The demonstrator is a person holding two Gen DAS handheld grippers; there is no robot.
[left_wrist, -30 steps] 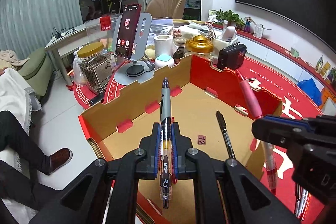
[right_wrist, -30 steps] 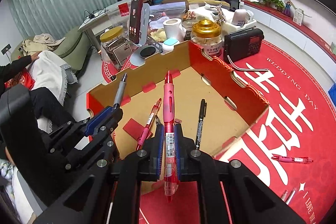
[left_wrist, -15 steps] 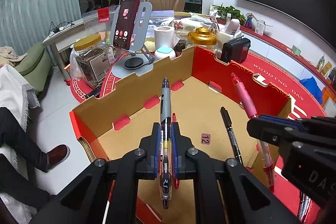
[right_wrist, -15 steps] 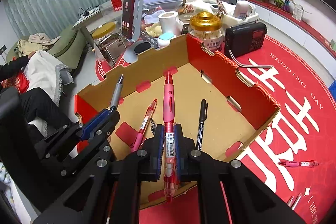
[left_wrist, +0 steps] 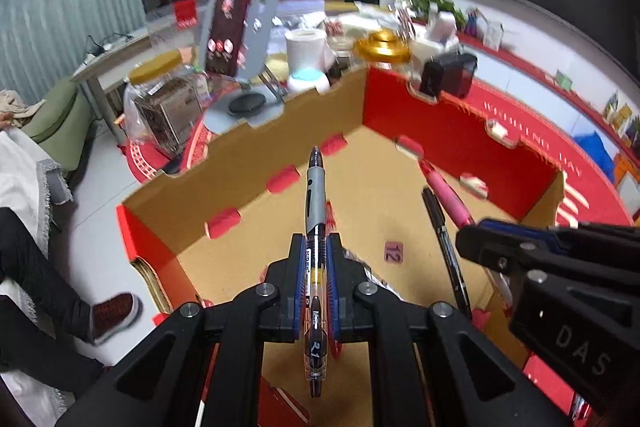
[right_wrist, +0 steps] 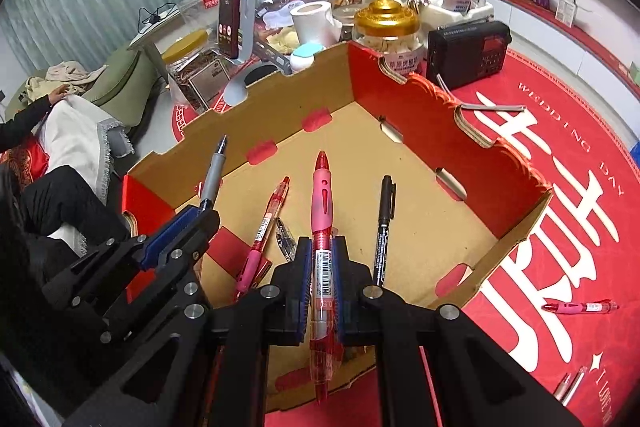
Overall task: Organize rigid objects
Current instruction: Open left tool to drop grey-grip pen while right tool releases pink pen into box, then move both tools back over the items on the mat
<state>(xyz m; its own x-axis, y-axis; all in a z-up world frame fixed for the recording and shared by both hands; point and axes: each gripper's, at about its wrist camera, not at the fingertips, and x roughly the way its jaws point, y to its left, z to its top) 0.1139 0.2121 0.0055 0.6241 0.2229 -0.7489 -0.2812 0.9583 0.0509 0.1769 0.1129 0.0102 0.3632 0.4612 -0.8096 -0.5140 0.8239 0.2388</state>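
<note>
A pink-and-red pen [right_wrist: 322,223] is pinched lengthwise between the pads of the right hand-held gripper [right_wrist: 322,267], its tip pointed over the near edge of the cardboard box [right_wrist: 516,223]. A grey-barrelled pen [left_wrist: 316,203] is pinched the same way by the left hand-held gripper [left_wrist: 316,267], which is held just to the left, also above the near part of the box. Both grippers are tilted downward toward the box floor, with neither pen released yet.

On the box floor, a second pink pen [right_wrist: 264,227], a small clear pen [right_wrist: 286,239] beside it and a black marker [right_wrist: 383,223] are already lying, so part of the sorting is judged done. Outside the box, to its right, another pink pen [right_wrist: 580,307] is left on the red table [right_wrist: 580,187], and what looks like one more pen [right_wrist: 570,385] is seen at the table's near edge; these are judged still to be gathered, after the two held pens are dropped in.

Beyond the far wall of the box, a black radio [right_wrist: 468,53], a gold-lidded jar [right_wrist: 388,31] and a phone on a stand [right_wrist: 236,15] are crowded together.
</note>
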